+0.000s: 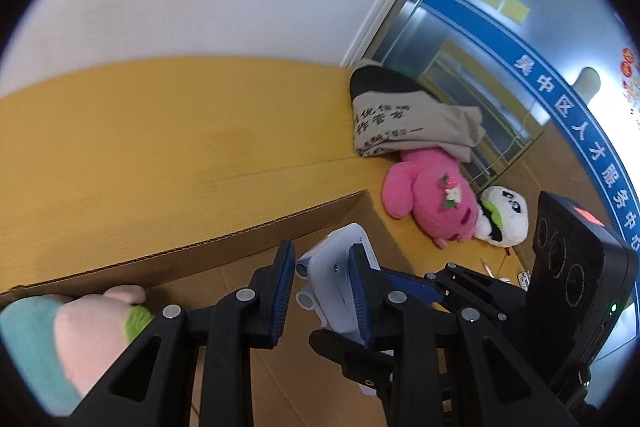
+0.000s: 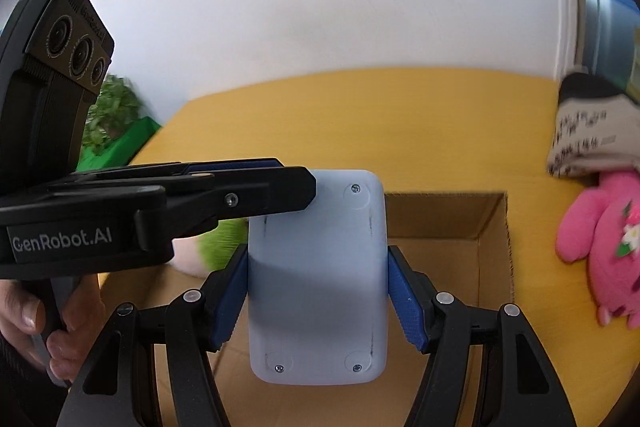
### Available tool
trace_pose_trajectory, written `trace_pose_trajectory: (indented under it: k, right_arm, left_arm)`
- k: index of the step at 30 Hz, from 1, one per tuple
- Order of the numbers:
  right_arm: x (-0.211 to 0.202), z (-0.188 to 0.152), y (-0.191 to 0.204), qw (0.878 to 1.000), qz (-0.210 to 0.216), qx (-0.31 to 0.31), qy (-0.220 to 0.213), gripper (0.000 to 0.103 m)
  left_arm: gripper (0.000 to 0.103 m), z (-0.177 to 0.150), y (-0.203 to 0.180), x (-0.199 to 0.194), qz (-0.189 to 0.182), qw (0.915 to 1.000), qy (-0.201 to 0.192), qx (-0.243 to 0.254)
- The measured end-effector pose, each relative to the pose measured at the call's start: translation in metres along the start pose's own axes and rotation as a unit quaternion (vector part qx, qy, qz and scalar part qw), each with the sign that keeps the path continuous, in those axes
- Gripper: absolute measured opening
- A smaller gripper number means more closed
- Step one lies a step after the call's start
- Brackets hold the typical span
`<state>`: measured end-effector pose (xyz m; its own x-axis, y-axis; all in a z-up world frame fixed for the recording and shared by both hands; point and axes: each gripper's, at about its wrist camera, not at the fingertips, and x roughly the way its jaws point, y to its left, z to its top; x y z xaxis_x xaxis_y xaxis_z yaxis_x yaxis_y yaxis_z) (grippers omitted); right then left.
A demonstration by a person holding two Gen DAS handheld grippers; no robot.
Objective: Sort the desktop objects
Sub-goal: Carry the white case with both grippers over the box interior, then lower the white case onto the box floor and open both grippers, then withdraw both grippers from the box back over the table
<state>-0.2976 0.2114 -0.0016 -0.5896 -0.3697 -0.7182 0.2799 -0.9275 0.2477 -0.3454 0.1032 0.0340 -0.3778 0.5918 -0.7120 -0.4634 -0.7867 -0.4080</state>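
Observation:
A white flat device [image 2: 318,279] with screws and round feet on its visible face hangs over an open cardboard box [image 2: 492,235]. My right gripper [image 2: 318,259] is shut on its two long sides. My left gripper [image 2: 296,177] comes in from the left and is shut on the device's far corner. In the left wrist view the device [image 1: 332,279] sits between the blue pads of the left gripper [image 1: 322,255]. A pink, teal and green plush [image 1: 80,327] lies inside the box [image 1: 240,251].
On the yellow table [image 1: 160,131], right of the box, lie a pink plush [image 1: 432,203], a panda plush [image 1: 504,215] and a folded printed cloth bag [image 1: 400,123]. A green plant [image 2: 112,115] stands at the far left. A hand [image 2: 36,315] holds the left gripper's handle.

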Motion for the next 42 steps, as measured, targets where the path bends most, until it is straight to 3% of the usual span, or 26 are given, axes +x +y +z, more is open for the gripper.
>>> trace_pose_trajectory:
  k: [4,7,8,13,17,19,20,22,25,26,27,29,32,34,36,39,42]
  right_arm:
    - [0.042,-0.011,-0.022,0.999,-0.008,0.032,0.042,0.07]
    - [0.07,-0.023,-0.028,0.996,-0.042,0.031,0.077,0.07]
    - [0.077,-0.026,-0.032,0.995,-0.045,0.038,0.084,0.07]
    - [0.086,-0.028,-0.042,0.994,-0.044,0.053,0.085,0.07]
    - [0.088,-0.028,-0.043,0.993,-0.041,0.061,0.089,0.072]
    - [0.081,-0.027,-0.041,0.994,-0.041,0.061,0.081,0.08]
    - [0.073,-0.025,-0.038,0.995,-0.045,0.055,0.072,0.086]
    - [0.051,-0.022,-0.028,0.996,-0.058,0.038,0.05,0.087]
    - [0.004,-0.023,-0.011,0.998,-0.056,0.013,0.016,0.095]
    - [-0.017,-0.026,-0.006,0.999,-0.052,0.012,0.001,0.098]
    - [-0.035,-0.03,-0.003,0.999,-0.048,0.012,-0.012,0.102]
    - [-0.071,-0.042,0.006,0.998,-0.045,0.009,-0.036,0.103]
    - [-0.11,-0.07,0.022,0.996,-0.078,-0.003,-0.051,0.103]
    - [-0.126,-0.092,0.03,0.989,-0.139,-0.022,-0.049,0.103]
    - [-0.142,-0.114,0.032,0.987,-0.15,-0.026,-0.052,0.103]
    - [-0.16,-0.134,0.034,0.988,-0.138,-0.019,-0.066,0.103]
    - [-0.177,-0.153,0.043,0.986,-0.144,-0.041,-0.078,0.103]
  left_arm:
    - [0.025,-0.01,0.023,0.044,-0.011,0.9987,0.041,-0.028]
    - [0.023,-0.017,0.032,0.067,-0.011,0.9971,0.067,-0.035]
    - [0.018,-0.018,0.032,0.073,-0.007,0.9969,0.071,-0.033]
    - [0.018,-0.017,0.042,0.083,-0.006,0.9956,0.082,-0.047]
    - [0.017,-0.018,0.04,0.084,0.016,0.9945,0.093,-0.046]
    - [0.016,-0.017,0.038,0.077,0.027,0.9943,0.092,-0.046]
    - [0.016,-0.016,0.037,0.069,0.024,0.9951,0.085,-0.045]
    - [0.016,-0.012,0.029,0.041,0.014,0.998,0.05,-0.036]
    - [0.023,-0.014,-0.002,-0.03,0.024,0.999,-0.038,0.005]
    - [0.034,-0.018,-0.011,-0.051,0.024,0.9977,-0.062,0.017]
    - [0.059,-0.025,-0.022,-0.075,0.029,0.9952,-0.089,0.029]
    - [0.088,-0.043,-0.04,-0.116,0.069,0.9873,-0.137,0.042]
    - [0.088,-0.086,-0.07,-0.166,0.151,0.9655,-0.199,0.074]
    - [0.088,-0.116,-0.085,-0.183,0.208,0.9512,-0.211,0.086]
    - [0.088,-0.147,-0.094,-0.192,0.251,0.9413,-0.212,0.077]
    - [0.088,-0.191,-0.099,-0.197,0.264,0.943,-0.195,0.054]
    - [0.088,-0.222,-0.105,-0.2,0.244,0.9508,-0.186,0.043]
